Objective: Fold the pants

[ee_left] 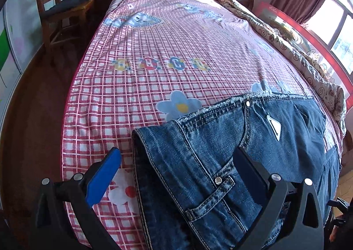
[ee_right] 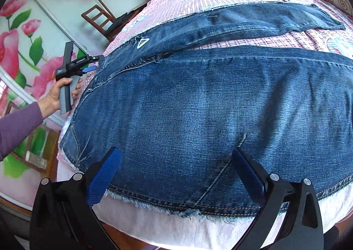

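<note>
Your left gripper (ee_left: 176, 159) has its jaws spread wide and holds nothing; they straddle the waistband end of the jeans (ee_left: 231, 157) at the lower centre of the left view. Your right gripper (ee_right: 176, 159) is equally wide open and empty, poised over the near leg by its frayed hem at the bottom of the right view. The jeans lie flat on the bed (ee_left: 154, 40), legs apart, the far leg running across the top of the right view. Pinch waistband and hem of the near leg together, then, I judge, carry it squarely over the far leg, seams aligned.
</note>
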Demonstrator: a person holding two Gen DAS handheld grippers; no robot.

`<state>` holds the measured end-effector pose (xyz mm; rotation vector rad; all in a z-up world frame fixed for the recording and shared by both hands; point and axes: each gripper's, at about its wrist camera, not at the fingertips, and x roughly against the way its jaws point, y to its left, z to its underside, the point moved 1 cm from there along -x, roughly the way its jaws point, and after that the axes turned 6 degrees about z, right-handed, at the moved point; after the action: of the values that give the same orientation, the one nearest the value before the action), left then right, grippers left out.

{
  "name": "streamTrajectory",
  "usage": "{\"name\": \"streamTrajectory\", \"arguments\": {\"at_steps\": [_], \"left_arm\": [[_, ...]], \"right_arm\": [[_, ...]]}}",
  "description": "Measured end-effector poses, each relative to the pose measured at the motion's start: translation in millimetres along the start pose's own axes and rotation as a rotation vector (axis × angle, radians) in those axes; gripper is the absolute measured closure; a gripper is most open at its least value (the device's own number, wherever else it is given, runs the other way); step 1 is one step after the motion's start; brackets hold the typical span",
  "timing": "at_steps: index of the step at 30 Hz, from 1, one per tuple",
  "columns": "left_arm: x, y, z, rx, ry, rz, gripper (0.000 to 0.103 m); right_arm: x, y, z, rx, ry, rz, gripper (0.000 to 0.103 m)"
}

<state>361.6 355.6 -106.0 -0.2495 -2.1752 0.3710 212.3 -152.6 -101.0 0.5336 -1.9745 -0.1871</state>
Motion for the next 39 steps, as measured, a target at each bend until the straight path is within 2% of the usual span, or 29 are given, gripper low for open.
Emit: {"name": "streamTrajectory", "arguments": {"at_steps": [6,7,9,10,11,14,19,23,24,26,28,30,32,36,39], "left_arm": [[-4.7,12.0,-12.3,0.065,-0.044,0.068,0.004],[-4.6,13.2,-13.0,0.066,-0.038,0.084,0.01],[-5.3,9.3,-12.2,0.039,-0.022,0.052,0.027],[-6.2,6.9,-11.3,0.02,-0.013,0.028,0.03],[-5.8,6.1,-10.8,0.013,-0.014,0.004,0.037],[1.9,17.8,-9.3,0.059,-0.029,-0.025,0.067],[4.2,16.2,-5.4,0.005,0.0,-0.042,0.068],[3.2,21.0,-6.8,0.037,-0.016,-0.041,0.067],[3.6,18.8,-5.3,0.031,-0.018,-0.045,0.079],[5.4,12.2,-2.3,0.0,-0.023,-0.058,0.092],[10.1,10.1,-1.0,-0.002,-0.04,-0.076,0.096],[13.7,8.7,0.1,0.02,-0.064,-0.083,0.096],[10.0,6.2,1.9,0.015,-0.063,-0.114,0.096],[3.5,11.6,5.4,0.079,-0.09,-0.13,0.095],[2.5,11.5,6.4,0.086,-0.096,-0.142,0.095]], "right_arm": [[-3.1,1.9,-1.7,0.004,0.01,0.005,0.003],[-3.3,1.8,-0.9,0.001,0.011,0.004,0.003],[-3.8,1.4,0.2,-0.004,0.009,0.004,0.003],[-3.8,1.4,0.0,-0.004,0.009,0.007,0.003],[-3.7,1.9,-0.3,-0.004,0.007,0.008,0.003],[-2.4,1.0,1.3,-0.006,0.006,0.005,0.003],[-3.7,-4.3,1.3,-0.021,0.009,0.001,0.003],[-3.1,-5.0,-0.8,-0.021,0.004,-0.004,0.003],[-2.5,-5.6,-0.5,-0.021,0.003,-0.004,0.003],[-0.8,-8.2,0.1,-0.016,0.006,-0.006,0.003],[2.6,-16.9,-4.2,-0.013,0.006,0.006,0.003],[10.6,-37.8,-16.6,-0.062,-0.002,-0.003,0.003],[24.3,-67.2,-40.8,-0.098,-0.028,0.037,0.003],[61.3,-146.9,-119.1,-0.163,-0.149,0.126,0.003],[68.7,-216.8,-190.6,-0.231,-0.178,0.136,0.003]]}}
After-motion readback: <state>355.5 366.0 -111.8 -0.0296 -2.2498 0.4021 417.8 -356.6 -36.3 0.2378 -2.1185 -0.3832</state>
